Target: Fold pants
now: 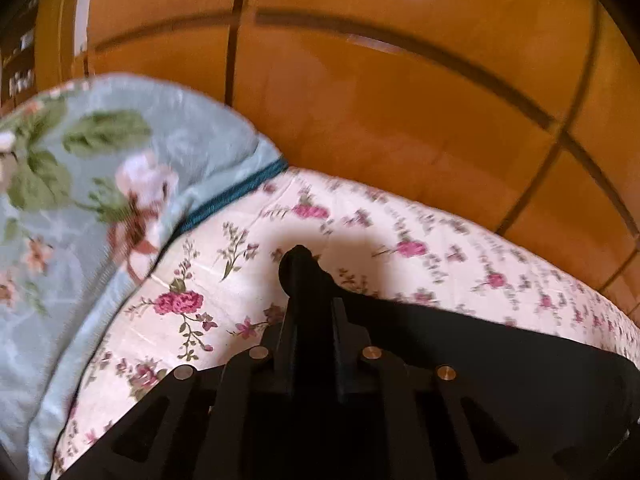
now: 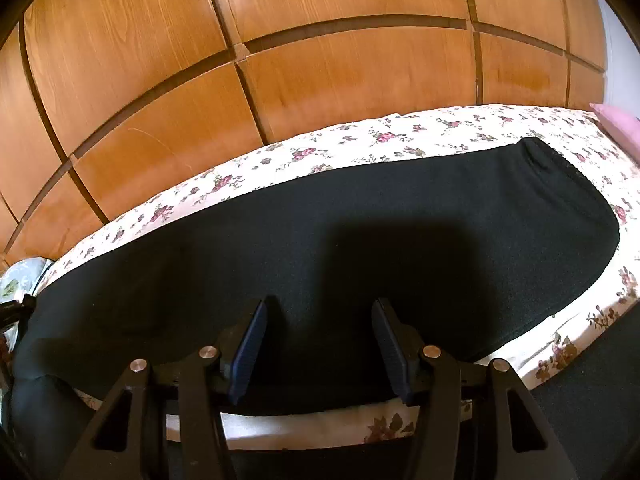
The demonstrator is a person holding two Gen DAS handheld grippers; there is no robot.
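The black pants [image 2: 360, 232] are spread lengthwise across the floral sheet [image 2: 360, 136], a narrow strip of which is left bare along the far edge below the wooden panels [image 2: 320, 60]. The right gripper [image 2: 320, 340] is held wide open above the fabric. Only in the left view is the left gripper [image 1: 308, 280] seen pinched shut on the pants' edge, beside a blue blanket [image 1: 80, 184].
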